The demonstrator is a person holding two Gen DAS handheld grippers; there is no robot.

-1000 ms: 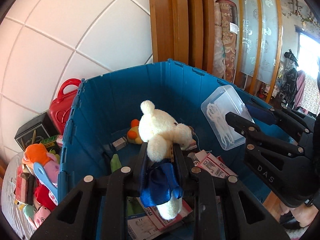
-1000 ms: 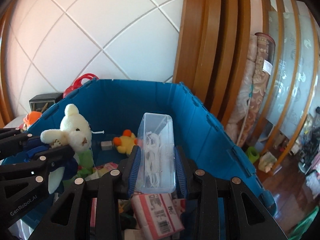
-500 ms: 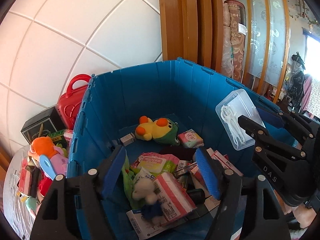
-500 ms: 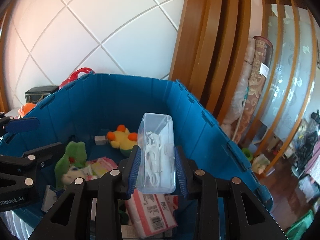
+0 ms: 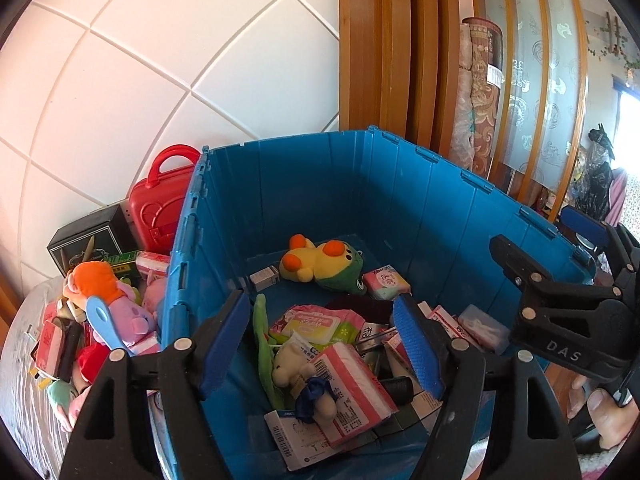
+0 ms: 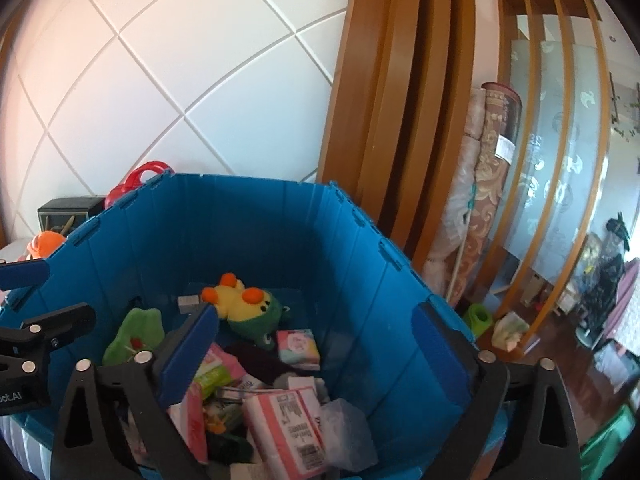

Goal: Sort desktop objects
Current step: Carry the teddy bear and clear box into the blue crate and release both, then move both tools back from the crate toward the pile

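release step under way at the blue crate (image 5: 316, 200), centre frame: left gripper (image 5: 320, 344) spread and empty over the white bear (image 5: 294, 368); right gripper (image 6: 320, 356) jaws opening, clear box (image 6: 348, 432) lying beneath. next move, likely: fetch from toy pile (image 5: 100, 308), lower left. tiled wall (image 5: 160, 60) behind.

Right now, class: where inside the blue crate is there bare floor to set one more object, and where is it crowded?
Inside the blue crate, bare floor shows along the far wall, behind the yellow-green plush, and beside the left wall near the left gripper. The near half is piled with pink packets and the white teddy.
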